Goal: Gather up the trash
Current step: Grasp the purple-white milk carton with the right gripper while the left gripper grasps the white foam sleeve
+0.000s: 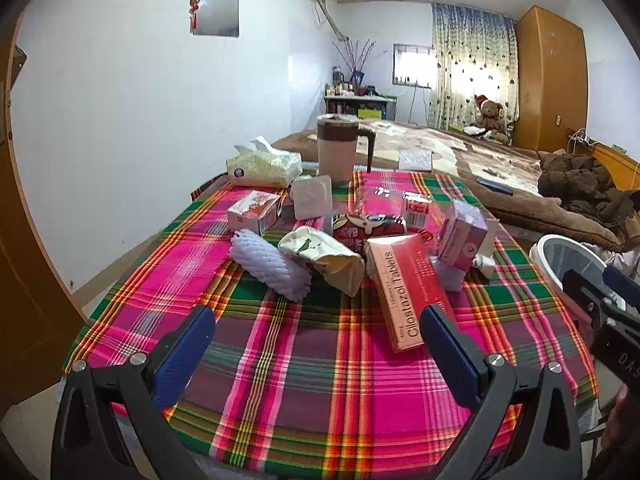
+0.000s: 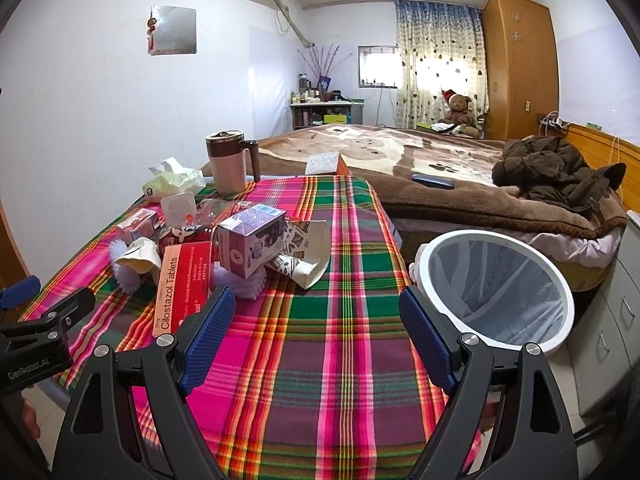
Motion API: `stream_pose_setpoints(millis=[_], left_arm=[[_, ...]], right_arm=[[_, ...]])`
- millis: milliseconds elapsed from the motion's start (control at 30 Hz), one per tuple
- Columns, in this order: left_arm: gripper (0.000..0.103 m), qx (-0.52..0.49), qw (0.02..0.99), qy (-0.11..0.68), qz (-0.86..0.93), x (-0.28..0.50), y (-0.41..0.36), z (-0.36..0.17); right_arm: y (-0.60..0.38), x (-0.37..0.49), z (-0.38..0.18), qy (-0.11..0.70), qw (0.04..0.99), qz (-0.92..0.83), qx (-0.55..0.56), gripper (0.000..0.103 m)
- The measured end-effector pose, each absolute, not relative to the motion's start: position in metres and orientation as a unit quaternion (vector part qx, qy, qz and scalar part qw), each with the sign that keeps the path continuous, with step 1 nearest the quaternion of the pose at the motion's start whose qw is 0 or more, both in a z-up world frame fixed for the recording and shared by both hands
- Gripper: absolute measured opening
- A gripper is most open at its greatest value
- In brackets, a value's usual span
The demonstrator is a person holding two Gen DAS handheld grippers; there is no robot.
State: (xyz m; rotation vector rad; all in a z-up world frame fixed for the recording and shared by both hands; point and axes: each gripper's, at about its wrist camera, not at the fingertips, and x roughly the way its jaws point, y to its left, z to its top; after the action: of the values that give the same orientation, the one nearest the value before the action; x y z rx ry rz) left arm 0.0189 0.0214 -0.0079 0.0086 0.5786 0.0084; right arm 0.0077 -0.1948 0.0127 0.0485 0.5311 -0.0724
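Observation:
A heap of trash lies mid-table on the plaid cloth (image 1: 304, 364): a red Cilostazol Tablets box (image 1: 404, 292), a white foam net sleeve (image 1: 272, 266), a crumpled paper wrapper (image 1: 324, 256), a red can (image 1: 368, 232), a purple carton (image 2: 250, 244) and a flattened paper cup (image 2: 308, 254). My left gripper (image 1: 316, 330) stands open over the near cloth, its right finger beside the red box's near end. My right gripper (image 2: 316, 320) is open too, holding nothing, between the heap and a white-rimmed trash bin (image 2: 500, 280) beside the table's right edge.
At the table's far end stand a lidded mug (image 1: 338, 148), a tissue pack (image 1: 264, 166) and a small red-white box (image 1: 254, 210). A bed with a brown blanket (image 2: 440, 168) and a dark jacket (image 2: 556, 172) lies beyond. White drawers (image 2: 612, 320) sit right of the bin.

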Motion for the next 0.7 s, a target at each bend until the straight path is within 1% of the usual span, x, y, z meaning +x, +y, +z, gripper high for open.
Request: stream_pose_setpoints(millis=[133,300,467,533,600,700], left_arm=[[0.103,-0.011,0.956,0.294,-0.005,0.029,0.036,-0.011],[0.103,-0.06,0.953,0.294,-0.026,0.044,0.064,-0.012],[0.103,-0.066,0.95,0.306,-0.019,0.061,0.082,-0.014],[0.099,-0.077,0.946,0.314,-0.022,0.069,0.089,-0.017],[0.098,-0.084,0.943,0.32,-0.02,0.077,0.094,-0.021],[0.091,-0.093,0.938,0.334,-0.021,0.09,0.098,-0.026]], right_arm=[[-0.193,0.019,0.012,0.265,0.963,-0.024,0.031,0.086],[-0.188,0.034,0.012,0.269,0.962,-0.01,0.044,0.086],[-0.176,0.05,0.01,0.279,0.959,0.004,0.042,0.086],[-0.172,0.056,0.01,0.283,0.958,0.009,0.042,0.086],[-0.168,0.06,0.01,0.282,0.958,0.012,0.041,0.086],[-0.164,0.066,0.011,0.283,0.958,0.016,0.042,0.086]])
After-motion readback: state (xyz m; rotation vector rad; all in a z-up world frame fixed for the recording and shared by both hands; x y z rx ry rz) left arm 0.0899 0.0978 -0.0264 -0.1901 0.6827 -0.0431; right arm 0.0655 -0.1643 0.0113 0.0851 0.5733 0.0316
